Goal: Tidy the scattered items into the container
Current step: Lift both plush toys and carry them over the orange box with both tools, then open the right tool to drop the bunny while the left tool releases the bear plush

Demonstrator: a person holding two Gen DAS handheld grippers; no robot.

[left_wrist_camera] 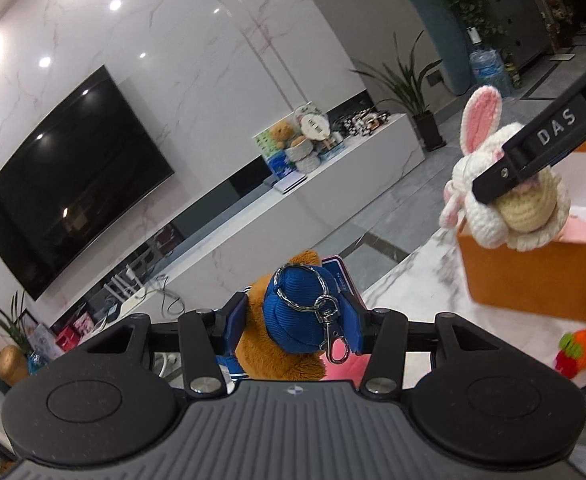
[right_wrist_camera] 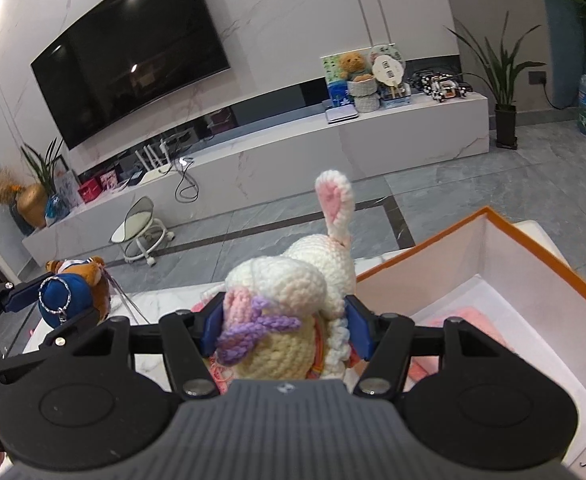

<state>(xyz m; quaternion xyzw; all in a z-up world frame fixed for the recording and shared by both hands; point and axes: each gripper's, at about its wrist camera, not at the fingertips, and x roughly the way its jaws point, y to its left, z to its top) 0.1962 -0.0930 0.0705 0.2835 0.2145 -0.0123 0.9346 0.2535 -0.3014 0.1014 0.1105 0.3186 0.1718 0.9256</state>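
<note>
Room: marble-topped table (left_wrist_camera: 405,276) is standing before a TV wall, carrying an orange box (left_wrist_camera: 533,272) near its far edge.
Relation: box is lying to the right of both grippers; right gripper (right_wrist_camera: 281,322) is nearer, hanging beside the box's left rim, the bunny's ear pointing up.
Right tool: pads are clamping the crochet bunny (right_wrist_camera: 293,300), half apart.
Left tool: left gripper (left_wrist_camera: 297,314) is gripping a blue-capped bear (left_wrist_camera: 293,320), farther left, off the box.
Remaining: a strawberry toy (left_wrist_camera: 577,354) is lying on the table beside the box.
</note>
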